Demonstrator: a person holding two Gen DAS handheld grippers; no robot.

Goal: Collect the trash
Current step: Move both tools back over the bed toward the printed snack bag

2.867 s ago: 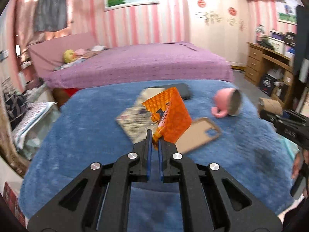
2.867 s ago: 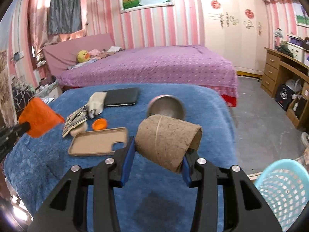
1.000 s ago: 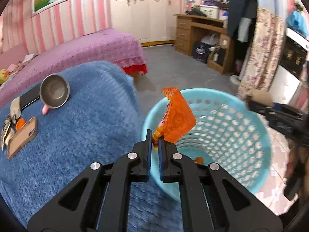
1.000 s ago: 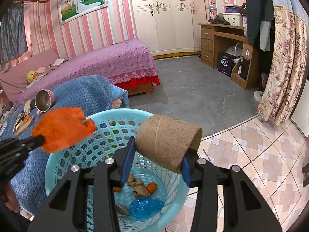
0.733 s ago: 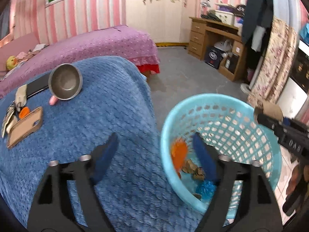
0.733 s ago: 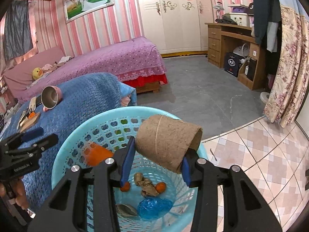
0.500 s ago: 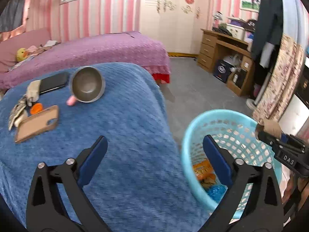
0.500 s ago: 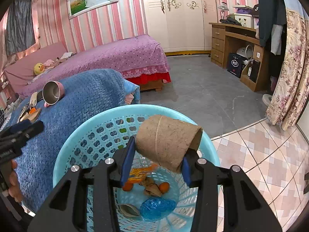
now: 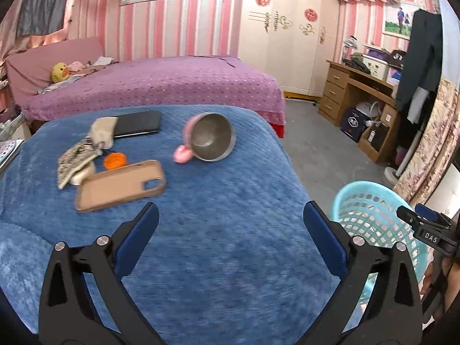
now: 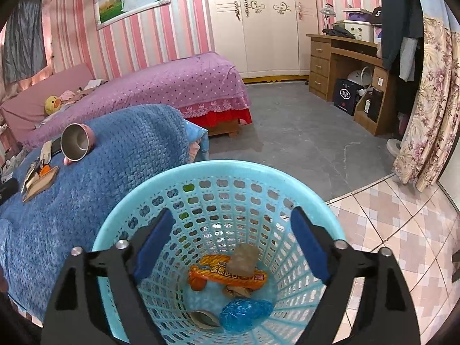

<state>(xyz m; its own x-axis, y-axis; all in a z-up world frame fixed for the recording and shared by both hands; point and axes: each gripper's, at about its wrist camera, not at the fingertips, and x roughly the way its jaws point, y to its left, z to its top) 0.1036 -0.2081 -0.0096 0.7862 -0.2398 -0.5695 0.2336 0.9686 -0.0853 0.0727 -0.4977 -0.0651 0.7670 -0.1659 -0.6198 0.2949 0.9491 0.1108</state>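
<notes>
Now the right gripper [image 10: 230, 244] hangs over the basket [image 10: 161, 181], jaws just spread (nothing between them), so the tube [image 10: 243, 258] drops beneath onto the wrapper [image 10: 227, 276].

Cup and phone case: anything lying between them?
Nothing: the left wrist view shows only bare blue blanket between the cup and the phone case.

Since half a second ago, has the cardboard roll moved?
Yes. It left the right hand-held gripper, whose jaws have just opened, and now lies low in the basket on the orange wrapper.
</notes>
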